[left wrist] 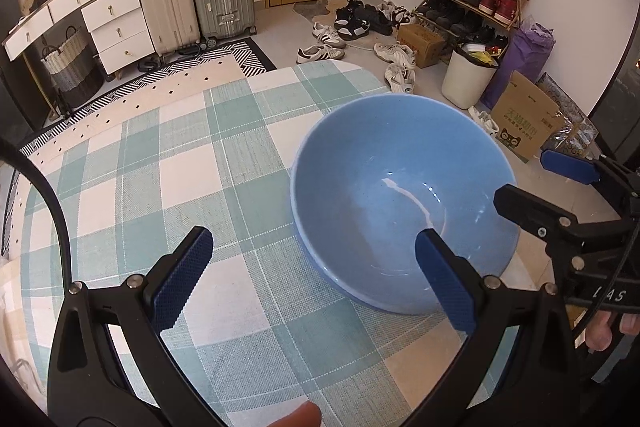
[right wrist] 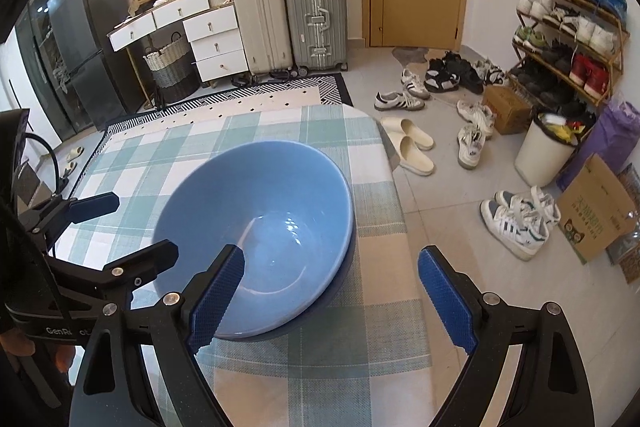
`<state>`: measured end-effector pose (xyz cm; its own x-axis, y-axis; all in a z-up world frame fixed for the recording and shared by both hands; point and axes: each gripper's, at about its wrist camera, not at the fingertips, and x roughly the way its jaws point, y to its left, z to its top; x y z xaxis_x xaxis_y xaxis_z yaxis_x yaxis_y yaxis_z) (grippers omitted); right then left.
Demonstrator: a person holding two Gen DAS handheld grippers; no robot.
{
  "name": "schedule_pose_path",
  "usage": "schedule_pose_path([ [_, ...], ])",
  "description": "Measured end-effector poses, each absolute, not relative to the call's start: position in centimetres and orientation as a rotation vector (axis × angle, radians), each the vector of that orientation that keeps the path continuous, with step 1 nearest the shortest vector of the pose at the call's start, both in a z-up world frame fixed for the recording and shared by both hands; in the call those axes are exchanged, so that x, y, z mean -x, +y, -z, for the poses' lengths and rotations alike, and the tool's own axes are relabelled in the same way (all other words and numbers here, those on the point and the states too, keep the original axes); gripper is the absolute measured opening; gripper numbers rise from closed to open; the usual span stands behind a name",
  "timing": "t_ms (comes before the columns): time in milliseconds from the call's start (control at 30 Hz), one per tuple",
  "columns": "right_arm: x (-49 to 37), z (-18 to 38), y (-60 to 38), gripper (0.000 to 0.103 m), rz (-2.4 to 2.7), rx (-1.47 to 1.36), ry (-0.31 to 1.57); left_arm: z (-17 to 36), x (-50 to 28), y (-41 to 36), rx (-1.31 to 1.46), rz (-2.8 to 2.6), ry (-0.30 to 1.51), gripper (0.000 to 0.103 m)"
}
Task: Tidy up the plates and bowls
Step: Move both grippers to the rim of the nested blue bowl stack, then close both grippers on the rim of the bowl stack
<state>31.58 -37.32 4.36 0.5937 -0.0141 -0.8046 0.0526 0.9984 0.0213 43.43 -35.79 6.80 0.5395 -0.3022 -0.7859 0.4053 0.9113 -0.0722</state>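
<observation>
Blue bowl (left wrist: 400, 195) sits nested in another on the checked bench (left wrist: 160, 167) — both grippers, left (left wrist: 312, 279) and right (right wrist: 332, 299), jaws wide, empty; best grip the rim squarely.

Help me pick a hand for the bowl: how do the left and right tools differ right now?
The left tool has its right finger over the blue bowl; the right tool has its left finger over it. The left tool's span lies mostly over the checked tablecloth; the right tool's reaches past the table edge. Both are open, holding nothing.
</observation>
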Motion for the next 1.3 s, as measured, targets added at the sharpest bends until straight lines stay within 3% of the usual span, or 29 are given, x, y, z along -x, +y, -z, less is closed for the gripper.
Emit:
schedule_pose_path([
  [633,-33.5,-0.4,-39.8,0.09,0.043,-0.165,1.007,-3.0,-46.6,-35.8,-0.087,0.436,0.99,0.1],
  [1067,-34.1,0.8,-39.8,0.09,-0.001,-0.206,1.038,-1.0,-48.0,-35.9,-0.085,0.425,1.023,0.075],
  [1300,-34.4,1.1,-39.4,0.088,-0.018,-0.195,1.05,-0.7,-48.2,-36.0,-0.082,0.434,1.034,0.068],
])
